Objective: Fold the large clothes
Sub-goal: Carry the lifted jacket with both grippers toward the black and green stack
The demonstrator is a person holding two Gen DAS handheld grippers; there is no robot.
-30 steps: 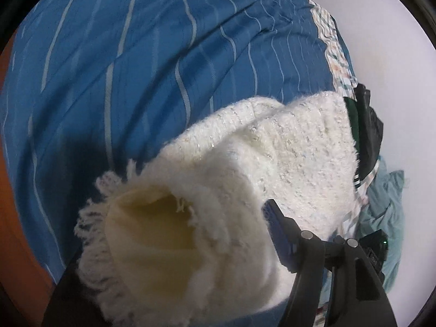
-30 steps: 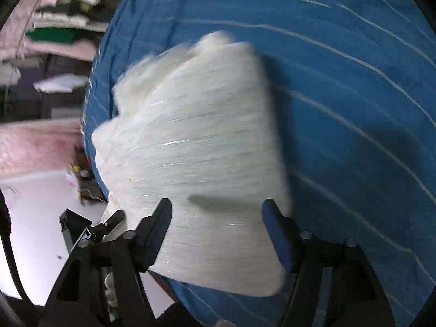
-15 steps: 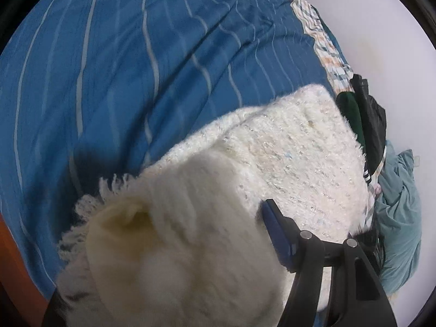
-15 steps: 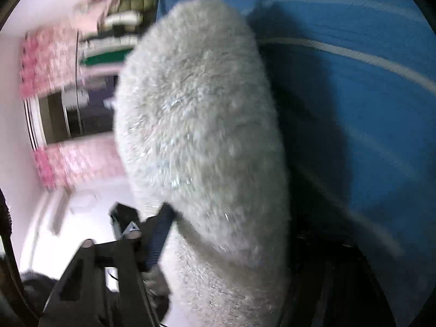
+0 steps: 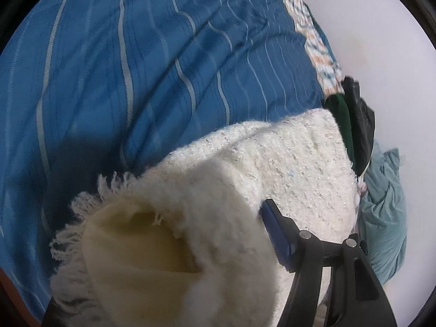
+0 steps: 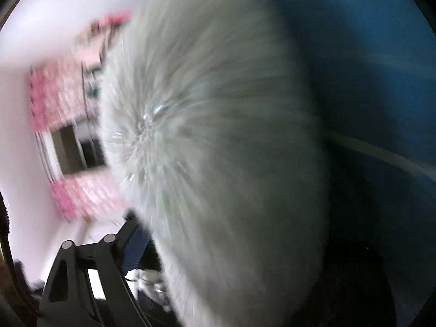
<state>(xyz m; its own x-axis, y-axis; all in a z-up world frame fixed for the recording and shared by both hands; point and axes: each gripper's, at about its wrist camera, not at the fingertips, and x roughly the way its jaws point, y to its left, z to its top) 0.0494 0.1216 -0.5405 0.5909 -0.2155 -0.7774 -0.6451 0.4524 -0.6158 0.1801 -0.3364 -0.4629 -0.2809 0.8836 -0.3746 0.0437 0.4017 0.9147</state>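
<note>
White fuzzy garment (image 5: pixel 286 163), bulky and partly folded, lying on the blue striped bedspread (image 5: pixel 136 68) near its edge, fringed hem (image 5: pixel 90 199) and pale lining (image 5: pixel 141 248) turned up toward the left wrist camera. Fills most of the right wrist view (image 6: pixel 218 150) too, heavily smeared by motion blur there, blue bedding to the right of it. Beyond the far edge of the bedspread: a patterned border strip (image 5: pixel 318 46), then a dark green and black pile of clothing (image 5: pixel 357 120) and a crumpled teal cloth (image 5: pixel 384 207) just beside the white knit. Left gripper (image 5: pixel 190 259): one blue-padded finger (image 5: pixel 275 231) pressed against the bunched fabric, the other buried under it, jaws pinching the garment. Right gripper (image 6: pixel 218 259): only the left finger (image 6: pixel 135 248) showing at the fabric's edge, the other hidden; jaw state impossible to tell.
</note>
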